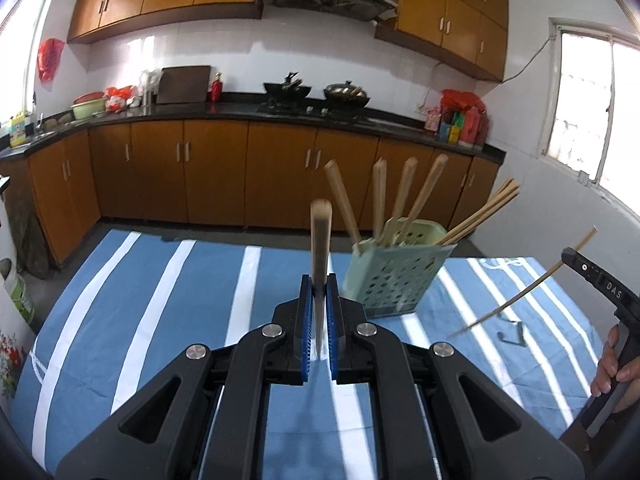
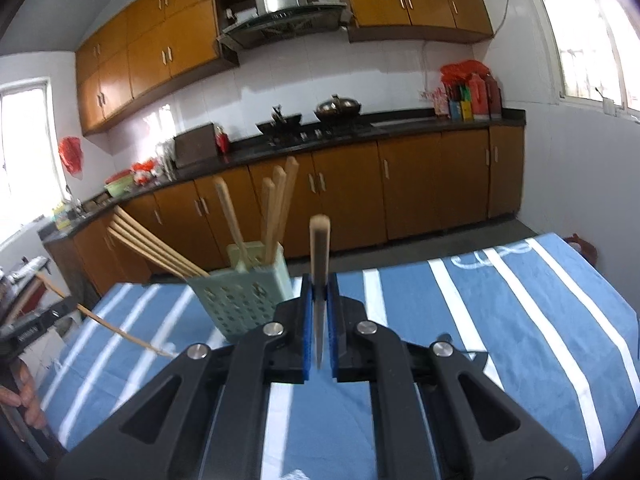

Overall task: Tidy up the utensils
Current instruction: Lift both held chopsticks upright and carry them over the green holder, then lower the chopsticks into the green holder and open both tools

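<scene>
My left gripper (image 1: pixel 320 285) is shut on a wooden-handled utensil (image 1: pixel 321 236) that stands upright between the blue pads, its metal end pointing down. My right gripper (image 2: pixel 320 285) is shut on a similar wooden-handled utensil (image 2: pixel 320 246). A pale green perforated holder (image 1: pixel 394 272) stands on the blue striped tablecloth (image 1: pixel 160 300), just right of the left gripper. It holds several wooden handles and chopsticks. In the right wrist view the holder (image 2: pixel 244 292) is left of the gripper. The right gripper (image 1: pixel 570 256) shows at the far right with its thin utensil (image 1: pixel 520 300) slanting down.
A small dark bent metal piece (image 1: pixel 512 337) lies on the cloth to the right of the holder. A hand (image 1: pixel 616 364) grips the other tool's handle. Beyond the table's far edge are the floor and brown kitchen cabinets (image 1: pixel 216 180). A white wall (image 2: pixel 580 184) lies to the right.
</scene>
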A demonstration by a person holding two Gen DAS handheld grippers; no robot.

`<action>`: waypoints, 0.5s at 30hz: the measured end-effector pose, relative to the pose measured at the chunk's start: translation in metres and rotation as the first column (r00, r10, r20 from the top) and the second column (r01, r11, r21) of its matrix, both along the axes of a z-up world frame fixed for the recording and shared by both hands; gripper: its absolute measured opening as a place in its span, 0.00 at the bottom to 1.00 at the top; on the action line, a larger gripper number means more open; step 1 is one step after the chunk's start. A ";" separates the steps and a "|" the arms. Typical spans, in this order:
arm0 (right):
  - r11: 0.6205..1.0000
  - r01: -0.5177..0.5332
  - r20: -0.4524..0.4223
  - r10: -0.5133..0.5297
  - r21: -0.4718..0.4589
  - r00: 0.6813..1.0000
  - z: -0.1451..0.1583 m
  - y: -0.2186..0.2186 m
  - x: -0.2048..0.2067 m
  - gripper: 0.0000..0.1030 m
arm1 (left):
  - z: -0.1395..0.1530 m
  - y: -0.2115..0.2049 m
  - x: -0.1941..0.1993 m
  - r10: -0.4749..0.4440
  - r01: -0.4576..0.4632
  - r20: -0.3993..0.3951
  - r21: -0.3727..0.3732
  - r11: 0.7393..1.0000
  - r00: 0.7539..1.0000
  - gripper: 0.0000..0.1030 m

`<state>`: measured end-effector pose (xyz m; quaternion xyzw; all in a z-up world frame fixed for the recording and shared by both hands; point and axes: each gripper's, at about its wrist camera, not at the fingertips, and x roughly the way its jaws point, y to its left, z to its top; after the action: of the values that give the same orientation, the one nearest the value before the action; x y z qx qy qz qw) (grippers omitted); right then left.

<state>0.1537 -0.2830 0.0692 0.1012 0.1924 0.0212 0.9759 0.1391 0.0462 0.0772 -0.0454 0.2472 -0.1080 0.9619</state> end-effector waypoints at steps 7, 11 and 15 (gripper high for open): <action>0.995 -0.092 0.098 0.087 0.049 0.991 0.044 0.012 -0.015 0.08 | 0.033 -0.024 -0.009 -0.064 0.066 0.084 -0.013 0.998 0.994 0.07; 0.991 -0.127 0.166 0.117 0.052 0.979 0.069 0.023 -0.019 0.08 | 0.052 -0.039 -0.011 -0.094 0.097 0.143 -0.014 0.995 0.985 0.07; 0.991 -0.124 0.258 0.106 0.053 0.960 0.098 0.028 -0.020 0.08 | 0.077 -0.052 -0.008 -0.092 0.103 0.217 -0.039 0.994 0.972 0.07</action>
<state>0.1342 -0.2547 0.1675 0.1198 0.0701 0.0973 0.9855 0.1314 -0.0057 0.1546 -0.0453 0.1411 -0.1656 0.9750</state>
